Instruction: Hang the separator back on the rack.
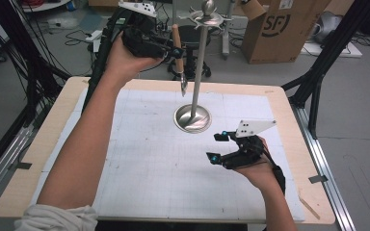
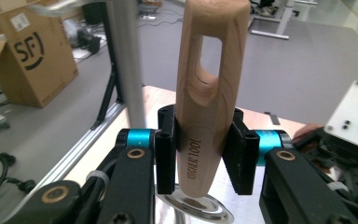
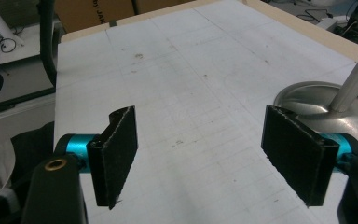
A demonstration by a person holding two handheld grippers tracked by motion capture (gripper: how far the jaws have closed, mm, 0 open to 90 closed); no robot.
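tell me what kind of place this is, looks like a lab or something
Most likely a lab or workshop set up for recording. A gridded white mat covers the wooden table, loose cables run along a black frame, and a cardboard box sits on the bare grey floor.

Burned lengthwise into the lower part of the wooden handle [image 2: 205, 116], in the middle of the left gripper view, runs the wording "KITCHEN TOOL"; its first letters are partly blurred, so only "TOOL" reads cleanly. The cardboard box [image 2: 30, 60] at the upper left of that frame carries a black "SF" logo inside a curved stroke, plus a small white sticker whose print is too small to read. In the high view the same box [image 1: 282, 29] sits at the upper right, showing the "SF" mark again.
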